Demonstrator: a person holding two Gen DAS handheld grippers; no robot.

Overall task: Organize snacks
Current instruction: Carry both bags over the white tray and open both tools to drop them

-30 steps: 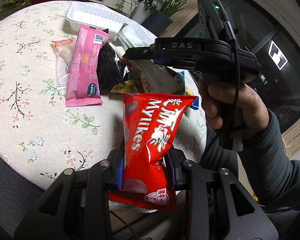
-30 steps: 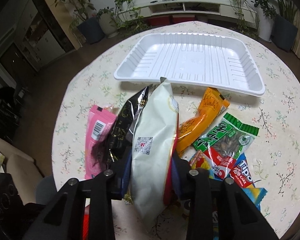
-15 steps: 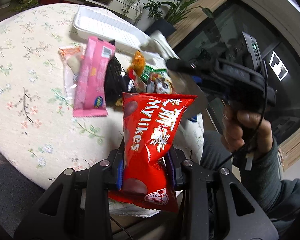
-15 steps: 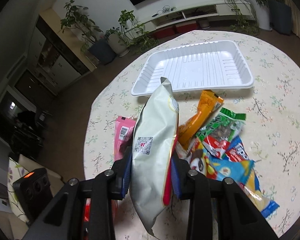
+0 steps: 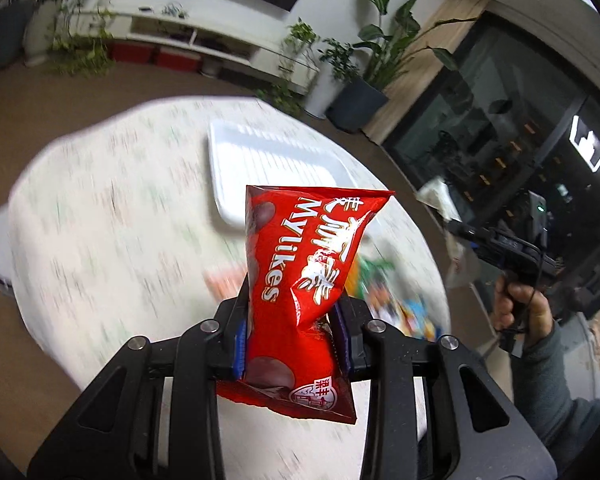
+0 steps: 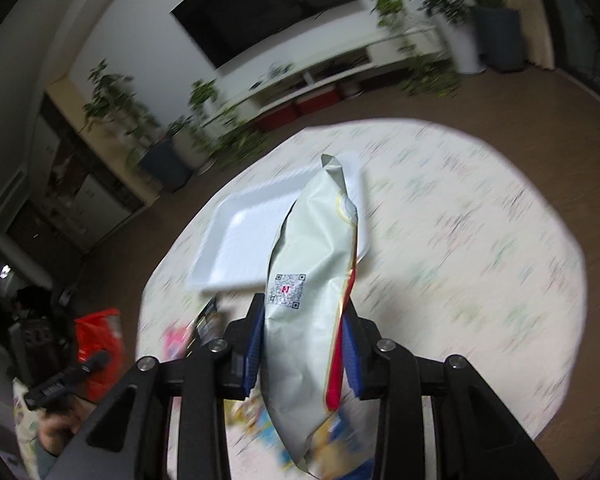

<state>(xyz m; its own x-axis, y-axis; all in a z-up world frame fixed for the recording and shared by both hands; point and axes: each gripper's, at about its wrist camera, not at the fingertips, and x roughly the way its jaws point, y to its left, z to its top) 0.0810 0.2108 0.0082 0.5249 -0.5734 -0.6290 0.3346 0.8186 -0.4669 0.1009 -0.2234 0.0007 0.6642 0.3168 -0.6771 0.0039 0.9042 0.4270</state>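
My left gripper is shut on a red Mylikes bag, held upright above the round table. My right gripper is shut on a pale silver-green snack bag with a QR code, also lifted off the table. The white ribbed tray lies empty on the far side of the table, beyond both bags. In the left wrist view the right gripper shows at the right edge in a hand, its pale bag blurred. The left gripper's body and the red bag appear at lower left in the right wrist view.
Several loose snack packets lie blurred on the floral tablecloth below the held bags, a pink one among them. Potted plants and a low white shelf stand beyond the table.
Both grippers have risen and drawn back from the snack pile with their bags still held. The table and tray now look farther off, and the views are motion-blurred.
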